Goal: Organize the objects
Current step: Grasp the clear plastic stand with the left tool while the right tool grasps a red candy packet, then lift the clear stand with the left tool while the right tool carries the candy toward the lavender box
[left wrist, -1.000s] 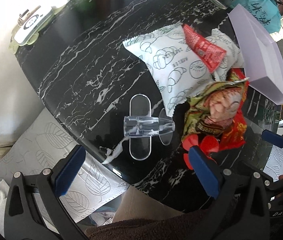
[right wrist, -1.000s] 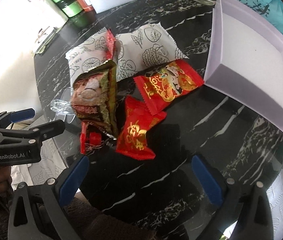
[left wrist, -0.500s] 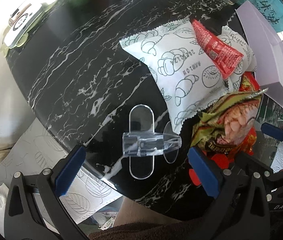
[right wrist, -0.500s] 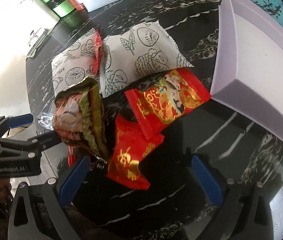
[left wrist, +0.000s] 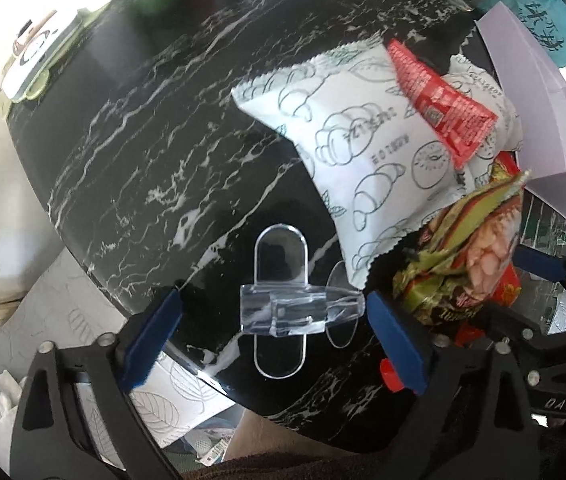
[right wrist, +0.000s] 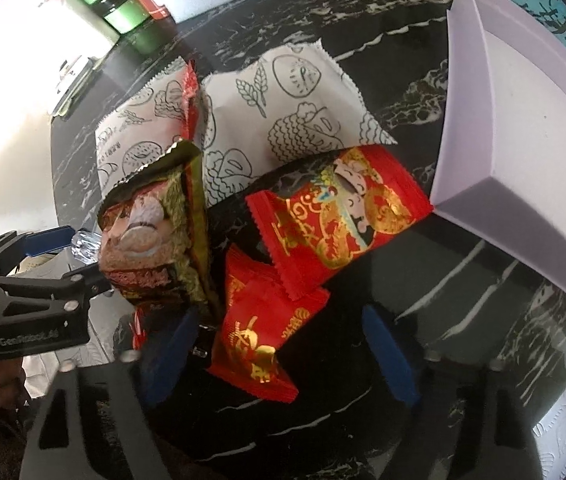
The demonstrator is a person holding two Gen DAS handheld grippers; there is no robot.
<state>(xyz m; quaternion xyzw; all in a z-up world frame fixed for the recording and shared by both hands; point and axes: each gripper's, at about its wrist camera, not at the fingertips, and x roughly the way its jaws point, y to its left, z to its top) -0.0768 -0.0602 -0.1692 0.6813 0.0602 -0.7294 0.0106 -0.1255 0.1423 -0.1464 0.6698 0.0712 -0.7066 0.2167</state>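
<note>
Left gripper (left wrist: 275,320) straddles a clear plastic clip (left wrist: 295,312) on the black counter (left wrist: 155,152), jaws spread, just closing, not yet touching. Right gripper (right wrist: 279,344) likewise brackets a small red packet (right wrist: 259,340), ready to lift it toward the white tray (right wrist: 523,168).

Black tabletop (left wrist: 155,128) veined with white. Clear plastic toy plane (left wrist: 287,308). White snack bags (left wrist: 367,136) printed with dark line drawings of croissants and leaves. Red sachet (left wrist: 439,104) with small print. Green-and-brown crinkled packet (right wrist: 155,240). Two red packets (right wrist: 339,220) with gold ornament. Pale lilac tray (right wrist: 523,160). Blue pads on black fingers (left wrist: 151,340).
</note>
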